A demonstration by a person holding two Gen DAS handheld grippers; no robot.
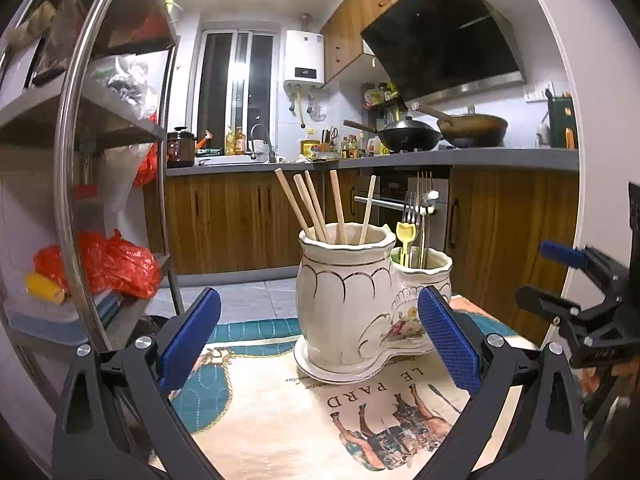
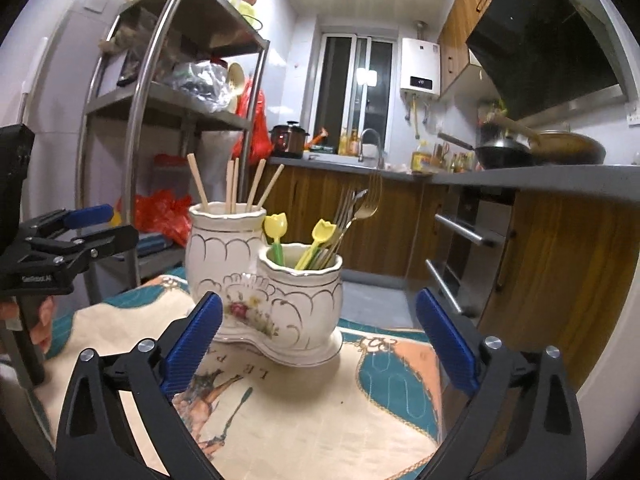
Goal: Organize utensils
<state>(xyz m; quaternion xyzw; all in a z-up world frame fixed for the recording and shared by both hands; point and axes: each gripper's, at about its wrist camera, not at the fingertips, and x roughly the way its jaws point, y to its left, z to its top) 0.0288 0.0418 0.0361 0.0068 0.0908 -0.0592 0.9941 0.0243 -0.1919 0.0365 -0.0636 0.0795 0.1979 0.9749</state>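
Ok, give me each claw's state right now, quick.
Left claw: open, holding nothing, in front of the ceramic holder.
Right claw: open, holding nothing, also facing the holder.

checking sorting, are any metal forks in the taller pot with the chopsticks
No, the taller pot holds only wooden chopsticks; the metal forks stand in the shorter pot.

Cream, gold and blue on a printed tablecloth

The cream ceramic holder (image 2: 260, 280) carries gold scalloped lines and a pink floral motif; pale wooden chopsticks (image 2: 232, 188), 2 yellow tulip-topped picks (image 2: 320, 232) and silver forks (image 2: 360, 204) stand in it. Blue ribbed pads (image 1: 448, 336) on black frames; tablecloth (image 2: 320, 408) beige, teal-bordered, horse-printed.
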